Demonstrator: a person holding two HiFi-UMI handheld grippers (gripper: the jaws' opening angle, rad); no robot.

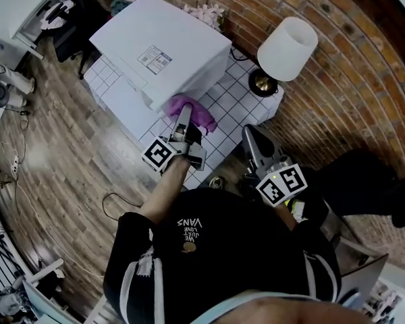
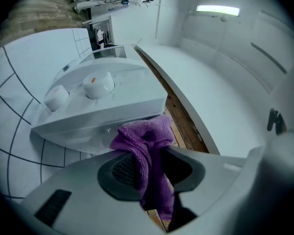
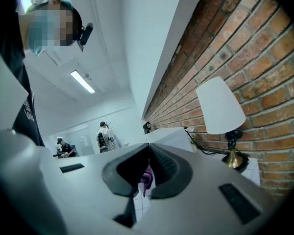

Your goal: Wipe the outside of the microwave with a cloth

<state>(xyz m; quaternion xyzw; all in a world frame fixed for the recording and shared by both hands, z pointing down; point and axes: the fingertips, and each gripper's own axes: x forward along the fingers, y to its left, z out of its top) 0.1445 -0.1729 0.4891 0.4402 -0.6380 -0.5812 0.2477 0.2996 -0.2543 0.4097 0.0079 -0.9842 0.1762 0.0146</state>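
The microwave [image 1: 162, 49] sits on the tiled table [image 1: 239, 100] in the head view. The left gripper [image 1: 186, 121] holds the one purple cloth [image 1: 192, 110] up to its front corner, ready to rub, while the right gripper [image 1: 251, 137] hangs off to the side near the one lamp [image 1: 287, 49]. In the left gripper view the jaws squeeze tight on the cloth, just under the microwave's two round knobs [image 2: 99, 84] (one looks bigger). In the right gripper view the jaws are pressed together holding nothing (the purple bit peeking between them looks like the cloth farther off).
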